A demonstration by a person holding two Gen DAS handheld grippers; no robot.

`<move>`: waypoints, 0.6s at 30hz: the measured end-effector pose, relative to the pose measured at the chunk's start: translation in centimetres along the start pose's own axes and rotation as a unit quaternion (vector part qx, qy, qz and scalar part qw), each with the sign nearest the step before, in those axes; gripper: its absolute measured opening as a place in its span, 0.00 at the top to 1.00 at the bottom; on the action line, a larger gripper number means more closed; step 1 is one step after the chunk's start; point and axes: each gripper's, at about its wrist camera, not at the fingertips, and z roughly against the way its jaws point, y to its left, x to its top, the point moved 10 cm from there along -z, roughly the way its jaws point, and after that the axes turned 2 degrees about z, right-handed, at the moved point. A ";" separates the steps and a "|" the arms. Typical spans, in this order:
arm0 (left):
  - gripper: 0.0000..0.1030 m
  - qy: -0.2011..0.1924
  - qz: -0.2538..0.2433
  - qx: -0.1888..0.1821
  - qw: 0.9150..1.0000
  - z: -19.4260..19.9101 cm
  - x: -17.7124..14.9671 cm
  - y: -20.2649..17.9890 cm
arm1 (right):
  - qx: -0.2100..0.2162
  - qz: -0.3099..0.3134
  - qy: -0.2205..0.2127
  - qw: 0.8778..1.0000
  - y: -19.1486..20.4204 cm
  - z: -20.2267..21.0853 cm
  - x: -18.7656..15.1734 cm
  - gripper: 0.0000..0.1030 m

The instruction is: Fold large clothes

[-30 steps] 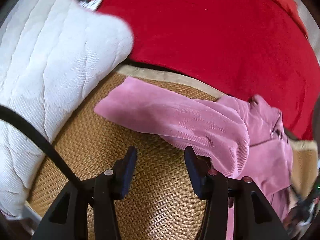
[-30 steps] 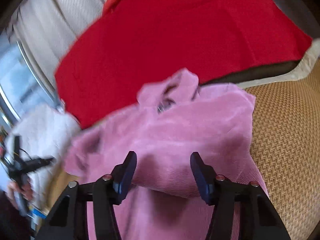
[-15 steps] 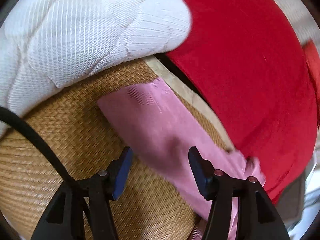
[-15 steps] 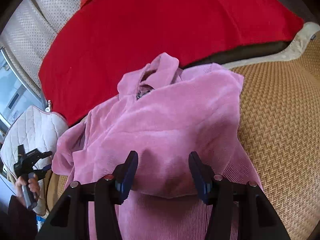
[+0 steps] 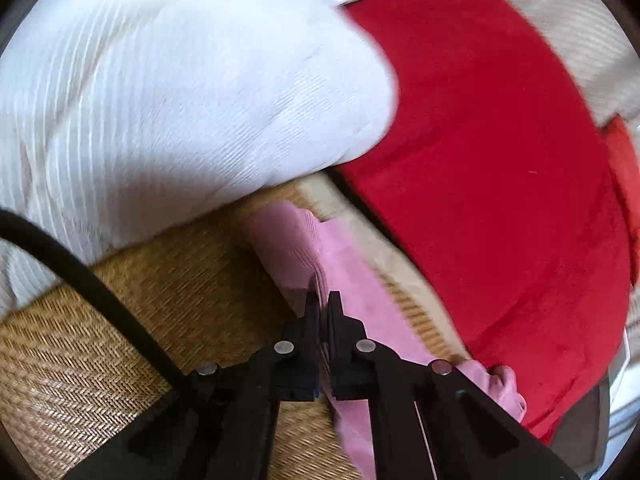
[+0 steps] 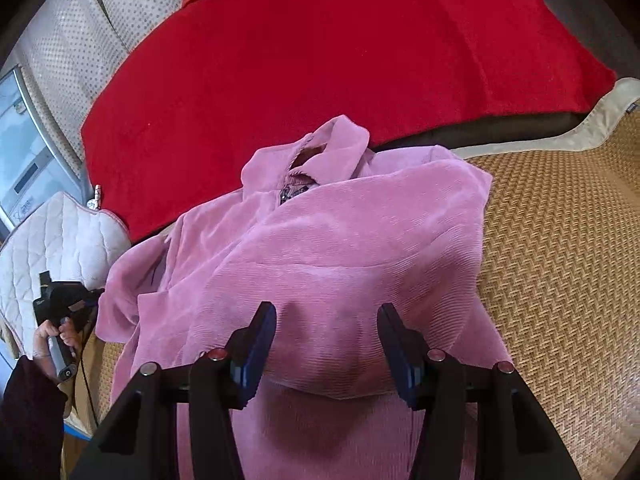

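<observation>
A pink corduroy jacket [image 6: 340, 248] lies on a woven straw mat [image 6: 560, 260], collar at the far side, one side folded over its front. My right gripper [image 6: 326, 320] is open and hovers just above the jacket's near part. In the left wrist view the jacket's pink sleeve [image 5: 304, 248] stretches across the mat [image 5: 100, 340]. My left gripper [image 5: 323, 300] is shut on the pink sleeve near its cuff end. The left gripper also shows at the far left of the right wrist view [image 6: 86, 304], at the sleeve's end.
A red blanket [image 6: 320, 48] lies behind the jacket and also shows in the left wrist view [image 5: 500, 160]. A white quilted cushion [image 5: 180, 92] sits by the sleeve's end, seen too in the right wrist view [image 6: 60, 240]. A black cable [image 5: 80, 276] crosses the mat.
My left gripper moved onto the pink sleeve and closed on it; it was open before. The right gripper stays open over the jacket and has hardly moved.
</observation>
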 end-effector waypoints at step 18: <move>0.98 0.019 -0.397 -0.143 0.906 13.5 -18.5 -30.6 | 0.014 -0.119 -0.057 0.991 -5.8 4.8 2.8 0.45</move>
